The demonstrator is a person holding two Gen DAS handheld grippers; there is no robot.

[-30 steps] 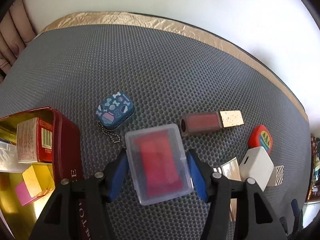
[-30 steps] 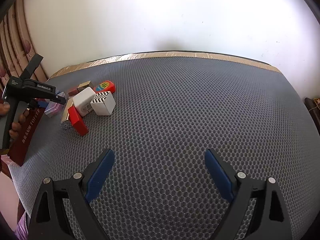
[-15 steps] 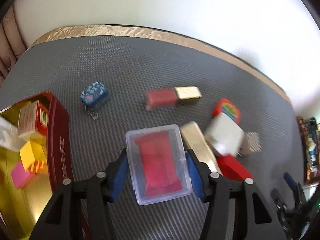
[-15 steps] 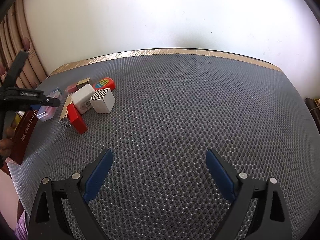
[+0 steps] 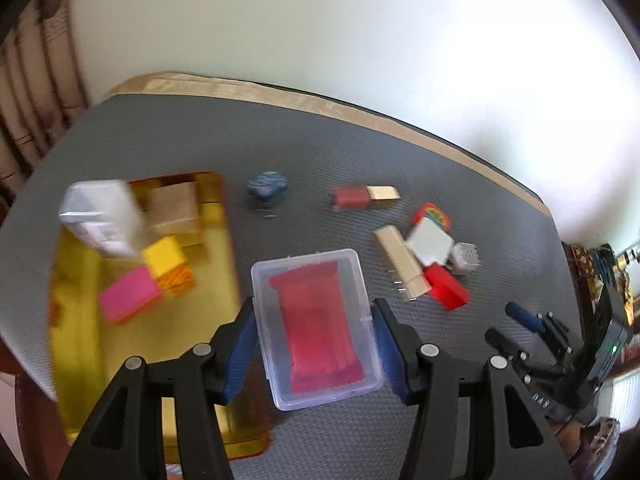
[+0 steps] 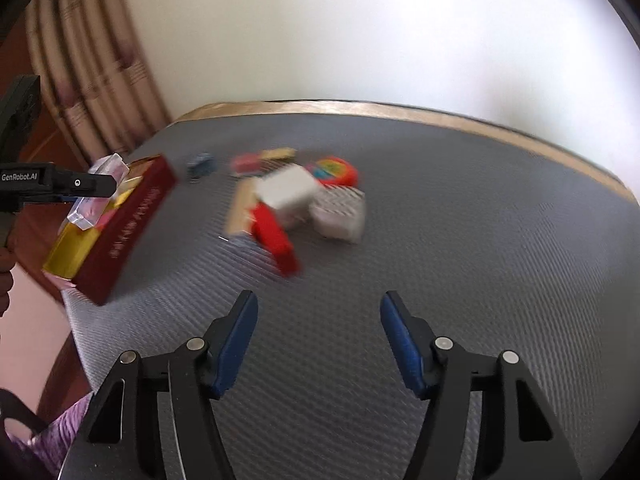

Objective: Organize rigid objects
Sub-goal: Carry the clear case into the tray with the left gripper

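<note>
Grip holds: left gripper (image 5: 316,340) clamps the clear plastic case with red insert (image 5: 316,324) by its 2 long sides, above the gold-lined red tin's (image 5: 80,320) 3 o'clock edge. Light, stiff, slippery plastic. Right gripper (image 6: 318,336), empty, has just been narrowing.

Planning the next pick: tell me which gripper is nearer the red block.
Right. The right gripper, jaws apart and empty, hangs just short of the red block; the left gripper, holding the clear case, is off beside the tin.
</note>
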